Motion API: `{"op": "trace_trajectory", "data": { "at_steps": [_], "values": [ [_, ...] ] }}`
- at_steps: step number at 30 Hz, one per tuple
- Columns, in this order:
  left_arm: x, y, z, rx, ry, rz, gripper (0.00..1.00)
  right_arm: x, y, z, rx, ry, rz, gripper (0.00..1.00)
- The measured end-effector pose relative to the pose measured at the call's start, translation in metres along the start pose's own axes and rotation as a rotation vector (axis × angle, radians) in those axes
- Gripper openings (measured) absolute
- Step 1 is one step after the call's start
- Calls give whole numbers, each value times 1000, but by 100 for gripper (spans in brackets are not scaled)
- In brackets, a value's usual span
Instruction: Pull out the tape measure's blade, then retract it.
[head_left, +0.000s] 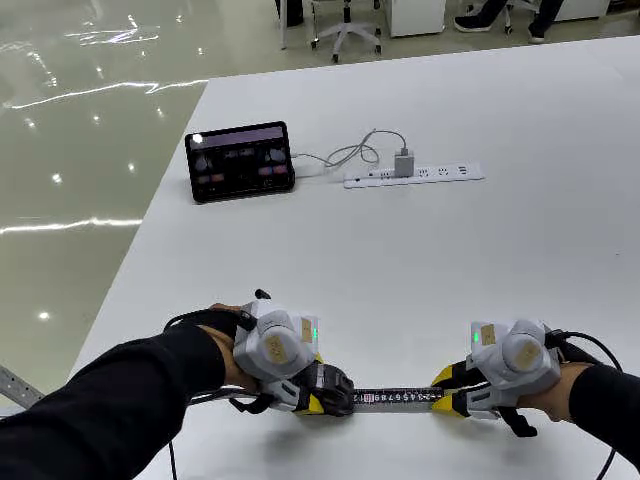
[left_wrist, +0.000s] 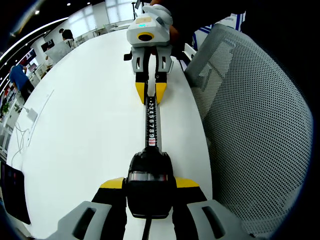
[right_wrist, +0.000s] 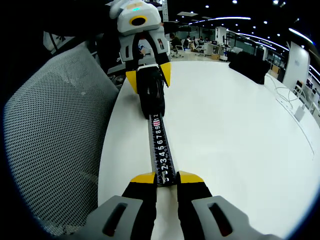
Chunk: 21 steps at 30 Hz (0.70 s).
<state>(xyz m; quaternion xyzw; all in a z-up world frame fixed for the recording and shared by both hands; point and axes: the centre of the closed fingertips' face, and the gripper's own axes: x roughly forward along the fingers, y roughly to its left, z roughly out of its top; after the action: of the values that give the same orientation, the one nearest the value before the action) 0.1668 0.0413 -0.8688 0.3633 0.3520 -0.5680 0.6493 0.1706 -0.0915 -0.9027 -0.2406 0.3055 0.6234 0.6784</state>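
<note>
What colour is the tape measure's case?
The case is black, clearest in the left gripper view.

Table (head_left: 450, 250) matt, smooth; tape case (left_wrist: 148, 185) blk plastic (glossy).

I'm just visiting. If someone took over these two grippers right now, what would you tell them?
Left gripper: shut on the tape case, near the table edge.
Right gripper: shut on the blade tip.
Done: blade is out a short way, stretched straight between the two grippers.
Left: pull further if wanted, then ease the blade back into the case.
</note>
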Motion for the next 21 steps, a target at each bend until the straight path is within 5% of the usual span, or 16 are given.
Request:
{"op": "trace_trajectory", "data": {
  "at_steps": [21],
  "values": [
    [1,0,0,-3,15,-8,31,-10,-2,-10,-5,7,-10,10]
  ]
}}
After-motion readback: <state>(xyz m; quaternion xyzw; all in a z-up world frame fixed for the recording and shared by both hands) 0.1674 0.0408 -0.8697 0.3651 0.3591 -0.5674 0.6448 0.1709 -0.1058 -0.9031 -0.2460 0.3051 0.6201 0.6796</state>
